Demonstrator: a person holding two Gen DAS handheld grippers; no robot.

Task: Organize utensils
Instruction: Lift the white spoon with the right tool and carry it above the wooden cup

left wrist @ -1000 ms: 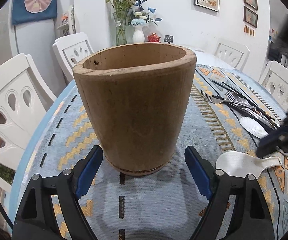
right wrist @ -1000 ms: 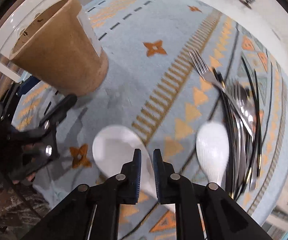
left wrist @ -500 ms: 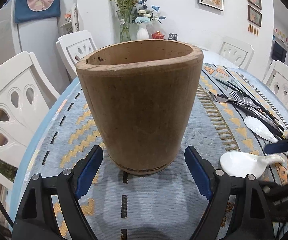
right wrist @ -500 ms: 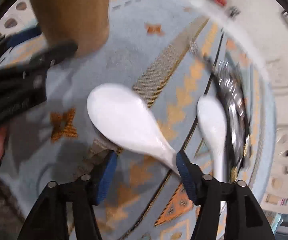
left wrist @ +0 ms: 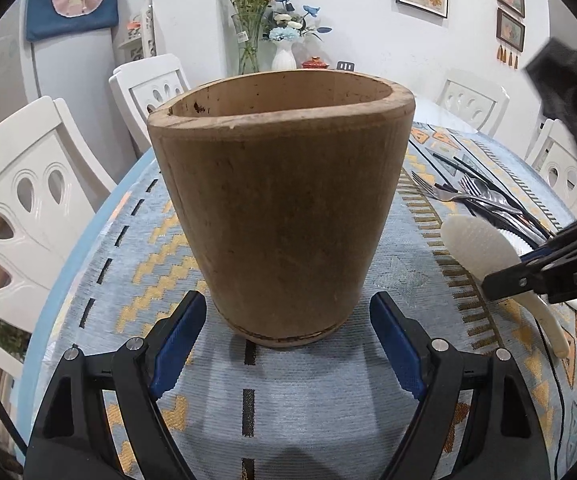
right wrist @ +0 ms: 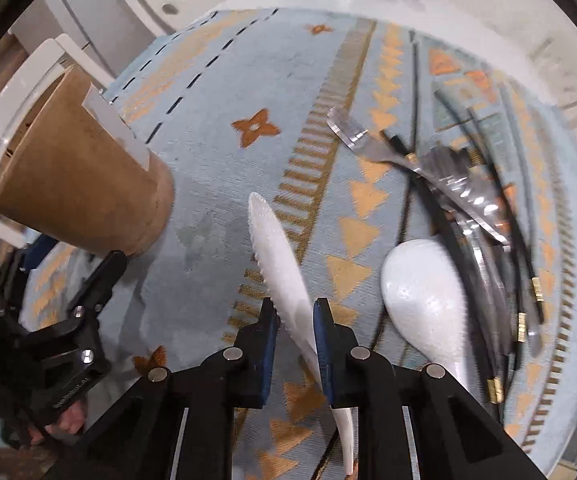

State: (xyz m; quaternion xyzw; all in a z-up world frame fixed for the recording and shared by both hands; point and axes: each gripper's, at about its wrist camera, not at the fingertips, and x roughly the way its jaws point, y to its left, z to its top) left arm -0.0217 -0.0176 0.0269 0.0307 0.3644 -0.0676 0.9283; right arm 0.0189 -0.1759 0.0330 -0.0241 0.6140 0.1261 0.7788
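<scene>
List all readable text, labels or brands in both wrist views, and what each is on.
"DAS", cut by the frame edge: black body of the right gripper, which grips the white dimpled spoon.
Embossed lettering on the left gripper's black body, right wrist view: too blurred to read.
Brown wooden cup: none.

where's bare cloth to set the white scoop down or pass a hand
Free: the blue cloth between the wooden utensil holder and the orange triangle border, around the brown star motif. Also the strip in front of the holder, between the left gripper fingers. Crowded: the right side, where the forks, black chopsticks and second white rice scoop lie piled.
</scene>
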